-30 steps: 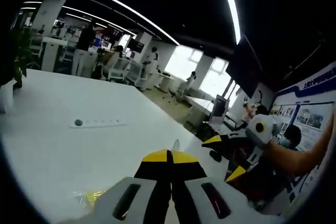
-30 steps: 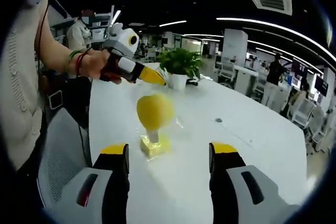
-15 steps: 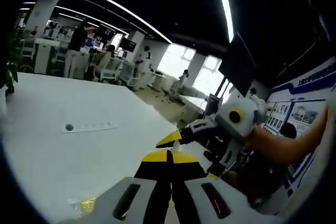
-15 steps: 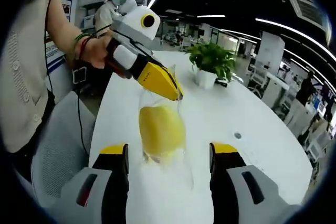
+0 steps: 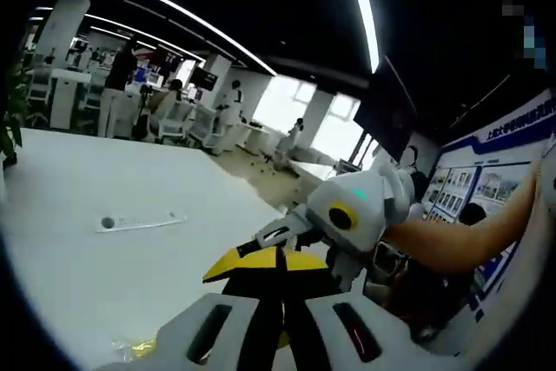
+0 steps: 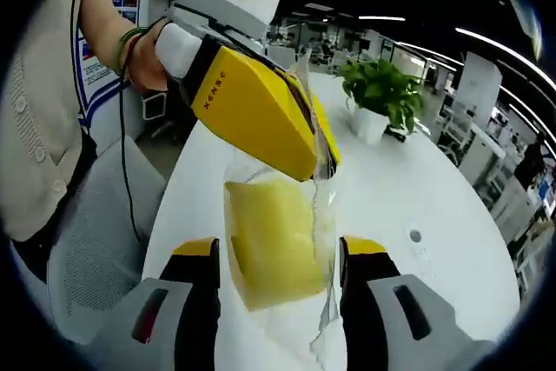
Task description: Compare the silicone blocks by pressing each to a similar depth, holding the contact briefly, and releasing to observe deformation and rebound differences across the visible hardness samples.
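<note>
**A:** Silicone block (image 6: 271, 241), yellow, inside a clear plastic bag (image 6: 317, 215), hanging right between the right gripper (image 6: 278, 254)'s jaws. Those jaws are spread, one on each side of it, and I'd say neither is touching yet, though the bag's glare makes that hard to call.

**B:** And who's holding it up?

**A:** The left gripper (image 6: 300, 141), coming in from above and ahead of those jaws. Its yellow jaws are pressed together on the bag's top edge, so the block dangles beneath them, long axis running up and down, parallel to the right jaws.

**B:** From the left gripper view?

**A:** Left gripper (image 5: 271, 258) tips meet with no gap, and the right gripper (image 5: 261, 260) crosses just beyond them. A second bit of yellow in wrapping (image 5: 139, 349) lies on the white counter (image 5: 113, 258) down beside the left jaw, likely another sample.

**B:** So what does the press turn on?

**A:** The block sits squarely in the right jaws' gap. A squeeze across its short side looks like the natural step.
</note>
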{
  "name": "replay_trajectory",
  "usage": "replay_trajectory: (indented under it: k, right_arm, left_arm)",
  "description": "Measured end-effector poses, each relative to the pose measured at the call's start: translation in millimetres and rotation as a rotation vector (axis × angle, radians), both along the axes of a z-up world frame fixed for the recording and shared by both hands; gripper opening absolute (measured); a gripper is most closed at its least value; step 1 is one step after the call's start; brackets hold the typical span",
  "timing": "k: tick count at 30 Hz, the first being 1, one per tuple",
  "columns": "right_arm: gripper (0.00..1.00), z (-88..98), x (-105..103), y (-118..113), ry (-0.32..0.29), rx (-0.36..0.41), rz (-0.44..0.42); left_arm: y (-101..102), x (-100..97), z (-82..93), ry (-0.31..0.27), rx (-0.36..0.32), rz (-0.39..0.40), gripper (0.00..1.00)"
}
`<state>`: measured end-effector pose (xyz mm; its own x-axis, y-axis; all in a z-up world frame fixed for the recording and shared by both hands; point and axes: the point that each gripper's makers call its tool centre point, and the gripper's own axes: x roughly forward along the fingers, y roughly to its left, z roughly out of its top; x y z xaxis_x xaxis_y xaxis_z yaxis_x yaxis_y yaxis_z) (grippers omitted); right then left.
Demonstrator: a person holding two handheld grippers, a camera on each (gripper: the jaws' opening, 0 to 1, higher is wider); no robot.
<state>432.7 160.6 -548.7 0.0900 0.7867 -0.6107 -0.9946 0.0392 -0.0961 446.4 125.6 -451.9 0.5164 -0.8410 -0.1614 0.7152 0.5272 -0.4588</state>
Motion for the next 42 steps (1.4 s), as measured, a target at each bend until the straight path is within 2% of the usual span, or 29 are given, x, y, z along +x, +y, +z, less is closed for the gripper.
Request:
replay_trajectory:
  k: [14,16,22,25,30,35,42]
  right_arm:
    - [0.3,-0.6,-12,2,0.06,-0.002,0.033]
    - [0.29,-1.0,-15,1,0.08,-0.007,0.034]
    - [0.23,-3.7,-30,-5,0.189,-0.05,0.022]
    - [0.21,-4.4,-30,-6,0.19,-0.06,0.024]
    - [0.18,-5.7,-39,-11,0.248,-0.094,0.026]
    - [0.16,-5.8,-43,-13,0.266,-0.102,0.029]
    - [0.14,-6.2,-47,-15,0.259,-0.117,0.033]
  left_arm:
    - [-7,-13.6,-1.1,0.005,0.007,-0.067,0.0]
    - [-8,-15.8,-1.3,0.009,0.0,-0.079,0.0]
    - [-9,-20.5,-2.1,0.01,0.001,-0.097,0.0]
    - [-9,-22.4,-2.0,0.008,0.002,-0.104,0.0]
    - [-11,-25.6,-2.4,0.008,0.007,-0.12,0.0]
    - [-13,-28.9,-3.0,0.013,0.005,-0.13,0.0]
    - [-15,-30.7,-3.5,0.012,0.011,-0.137,0.0]
